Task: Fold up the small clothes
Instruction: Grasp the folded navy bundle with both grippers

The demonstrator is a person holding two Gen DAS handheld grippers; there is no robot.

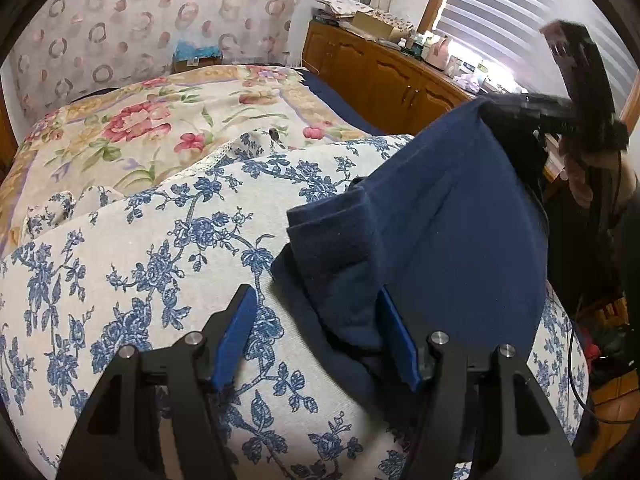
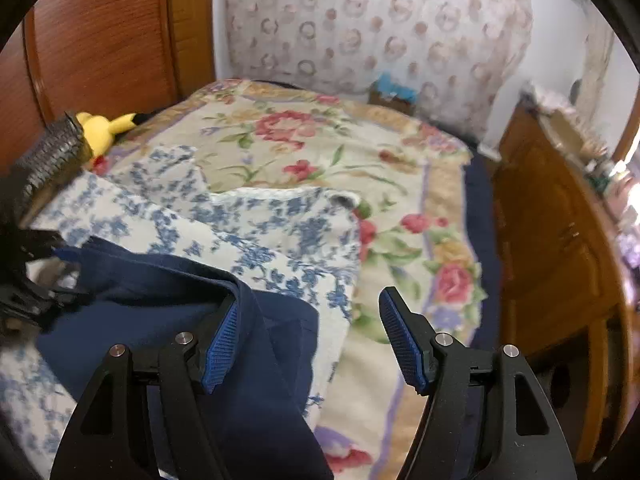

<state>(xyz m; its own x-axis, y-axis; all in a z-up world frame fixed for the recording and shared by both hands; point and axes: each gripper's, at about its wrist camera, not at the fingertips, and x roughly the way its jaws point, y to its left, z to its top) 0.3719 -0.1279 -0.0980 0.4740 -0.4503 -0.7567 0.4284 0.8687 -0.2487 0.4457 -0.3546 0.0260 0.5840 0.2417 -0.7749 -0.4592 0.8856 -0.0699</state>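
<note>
Centrally, a navy garment point(image 1: 460, 220) is shown draped over the blue-flowered bedspread point(image 1: 160, 280); soft, light and limp, it is best taken at a hem. The left gripper point(image 1: 316, 336) and right gripper point(image 2: 308, 340) are spread wide, gripping nothing.

The bed point(image 2: 448, 184) wears a cream quilted cover printed with large red and pink flowers, with a dark navy edge showing along its side by the wooden cabinets. Spread over the near part of it lies a white cloth with a blue floral print point(image 1: 168, 264), rumpled at its far edge. On that cloth lies a dark navy blue fabric garment point(image 1: 448, 248), one part doubled over. A yellow plush toy point(image 2: 102, 128) sits at the bed's far corner.
</note>
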